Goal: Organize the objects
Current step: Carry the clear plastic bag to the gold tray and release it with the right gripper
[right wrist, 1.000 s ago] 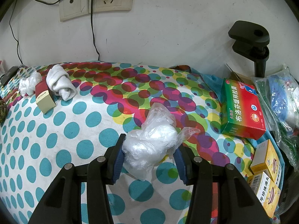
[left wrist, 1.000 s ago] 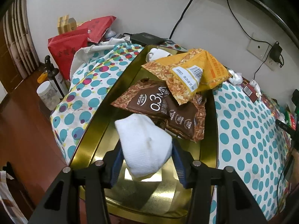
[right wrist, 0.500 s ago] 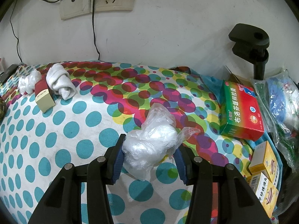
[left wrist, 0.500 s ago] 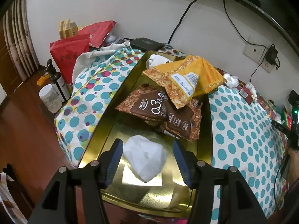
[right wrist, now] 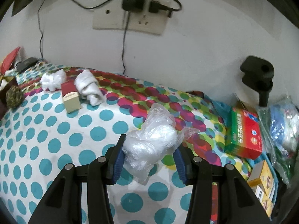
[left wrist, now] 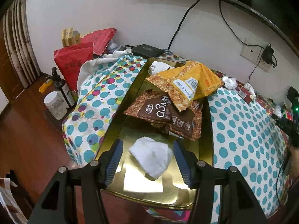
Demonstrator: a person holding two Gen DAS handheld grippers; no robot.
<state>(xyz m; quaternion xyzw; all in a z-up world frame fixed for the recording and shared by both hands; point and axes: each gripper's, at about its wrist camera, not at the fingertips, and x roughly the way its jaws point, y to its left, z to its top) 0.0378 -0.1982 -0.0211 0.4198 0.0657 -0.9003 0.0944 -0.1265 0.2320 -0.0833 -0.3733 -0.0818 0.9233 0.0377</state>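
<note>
Your left gripper (left wrist: 148,160) hangs over the near end of the gold tray (left wrist: 119,110). Its fingers (left wrist: 115,160) have just been opening and now stand spread, clear of the white folded cloth (left wrist: 152,155), which lies on the tray floor between them with a gap on each side. Beyond the cloth, in the same tray, a brown snack bag (left wrist: 168,114) lies flat, and a yellow snack bag (left wrist: 188,85) overlaps its far edge. A second white cloth (left wrist: 158,66) sits at the tray's far end. The tray rests on the desk, which is covered by a polka-dot cloth (left wrist: 241,130).

Your right gripper (right wrist: 149,158) is closed on a crumpled clear plastic bag (right wrist: 153,141); both blue pads press into its sides, and it is held above the polka-dot cover.

Left of that bag and farther back, near the wall, a red and cream box (right wrist: 70,98) lies on the cover. A rolled white cloth (right wrist: 89,88) touches its right side and a crumpled white tissue (right wrist: 53,78) sits just beside its left. Right of the bag, a red and green medicine box (right wrist: 244,136) stands at the desk's edge, with yellow boxes (right wrist: 263,179) nearer to you.
</note>
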